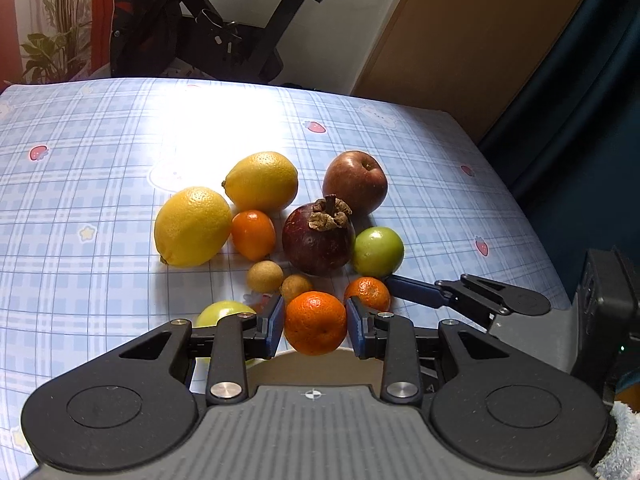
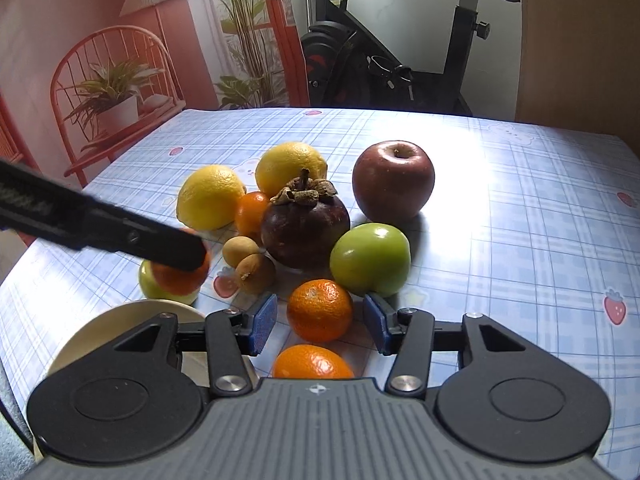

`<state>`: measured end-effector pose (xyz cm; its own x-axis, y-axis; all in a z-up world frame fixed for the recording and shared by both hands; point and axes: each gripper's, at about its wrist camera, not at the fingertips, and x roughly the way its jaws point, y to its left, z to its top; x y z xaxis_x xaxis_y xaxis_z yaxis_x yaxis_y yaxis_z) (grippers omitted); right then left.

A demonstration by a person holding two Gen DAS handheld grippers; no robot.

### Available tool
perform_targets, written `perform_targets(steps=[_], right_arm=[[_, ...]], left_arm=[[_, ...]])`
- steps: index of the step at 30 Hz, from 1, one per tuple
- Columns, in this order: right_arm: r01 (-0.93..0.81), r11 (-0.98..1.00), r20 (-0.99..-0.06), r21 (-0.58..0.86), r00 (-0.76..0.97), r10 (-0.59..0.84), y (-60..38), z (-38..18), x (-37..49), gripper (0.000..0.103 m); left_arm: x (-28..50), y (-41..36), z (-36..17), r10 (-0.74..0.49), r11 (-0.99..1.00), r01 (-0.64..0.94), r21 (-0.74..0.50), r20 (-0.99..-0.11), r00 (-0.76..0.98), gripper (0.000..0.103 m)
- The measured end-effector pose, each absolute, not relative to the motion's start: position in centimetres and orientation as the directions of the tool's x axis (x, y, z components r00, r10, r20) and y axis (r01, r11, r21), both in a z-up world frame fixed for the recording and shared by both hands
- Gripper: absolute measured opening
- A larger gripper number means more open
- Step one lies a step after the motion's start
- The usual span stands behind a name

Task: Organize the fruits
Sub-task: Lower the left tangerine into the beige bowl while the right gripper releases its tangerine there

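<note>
Already one round orange mandarin [image 1: 315,323] is gripped by left fingers [image 1: 280,326]; another [image 2: 319,310] sits betw. unclosed right fingers [image 2: 264,322], untouched.

No readable words, brand names or numbers appear in either view. The only sign is a small white crosshair mark on the grey ribbed body of each gripper, the left gripper [image 1: 315,326] and the right gripper [image 2: 319,323].
</note>
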<state>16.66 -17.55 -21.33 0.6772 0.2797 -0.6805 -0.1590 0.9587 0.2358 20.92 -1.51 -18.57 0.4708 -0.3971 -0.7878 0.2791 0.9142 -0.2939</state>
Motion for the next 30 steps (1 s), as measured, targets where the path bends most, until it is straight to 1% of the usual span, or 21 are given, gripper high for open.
perform_targets(steps=[3,6,10,16,24,30], right_arm=[[-0.158,0.958,-0.692,0.238,0.664,0.282,-17.4,-21.7,17.0,0.041],[-0.156,0.961,-0.689,0.229,0.671,0.273,-17.0,-21.5,16.9,0.04],[-0.163,0.957,-0.66,0.242,0.695,0.285,-17.3,-20.6,15.7,0.04],[-0.235,0.94,-0.629,0.247,0.699,0.34,-16.6,-19.1,12.9,0.04],[-0.337,0.916,-0.653,0.218,0.648,0.393,-13.3,-19.8,11.0,0.04],[-0.371,0.913,-0.675,0.167,0.632,0.381,-12.0,-20.8,11.3,0.04]], left_arm=[[20.4,-1.4,-19.0,-0.406,0.91,0.28,-0.305,-0.787,0.464,0.035],[19.7,-1.1,-19.3,-0.412,0.908,0.278,-0.314,-0.786,0.461,0.035],[18.8,-0.5,-19.4,-0.414,0.908,0.275,-0.317,-0.785,0.461,0.035],[17.6,0.5,-20.0,-0.408,0.91,0.266,-0.317,-0.796,0.446,0.035],[17.4,1.3,-22.0,-0.397,0.917,0.217,-0.335,-0.815,0.422,0.035],[17.7,1.9,-22.5,-0.387,0.922,0.182,-0.341,-0.812,0.438,0.035]])
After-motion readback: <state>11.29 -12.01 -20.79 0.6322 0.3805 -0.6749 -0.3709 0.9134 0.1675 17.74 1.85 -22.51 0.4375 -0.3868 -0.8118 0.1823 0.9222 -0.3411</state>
